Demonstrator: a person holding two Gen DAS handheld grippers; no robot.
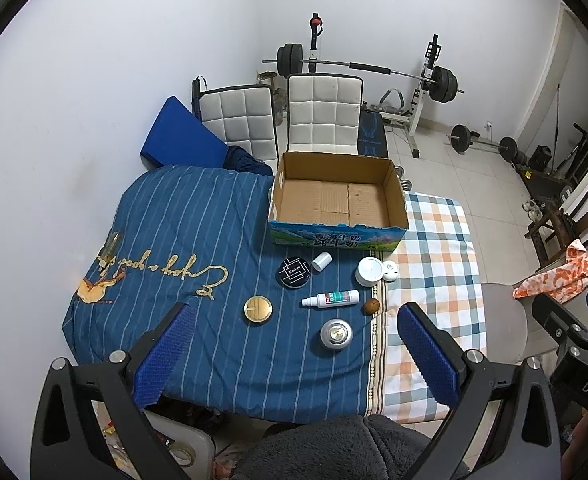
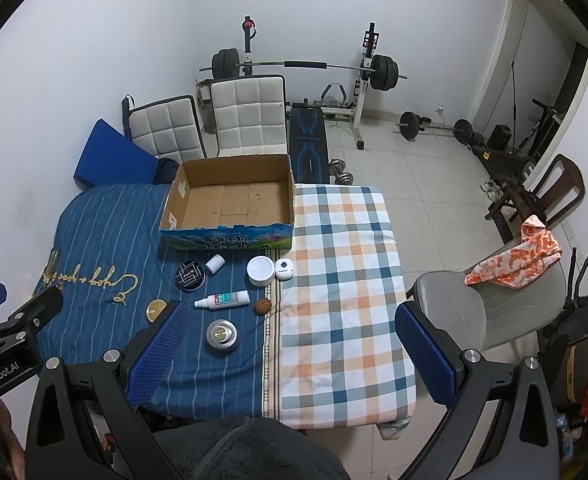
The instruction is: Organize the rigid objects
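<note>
Eight small things lie on the blue striped cloth (image 1: 198, 216) in front of the cardboard box (image 1: 335, 200), which holds nothing yet. Both the left gripper (image 1: 294, 356) and the right gripper (image 2: 292, 354) hang spread wide above the near edge, pinching nothing. The spray bottle (image 1: 331, 298) and the small white bottle (image 1: 321, 261) lie on their sides and could roll off soft bedding if nudged. The left view shows the gold disc (image 1: 258, 310) whole; in the right view a finger half hides it.
</note>
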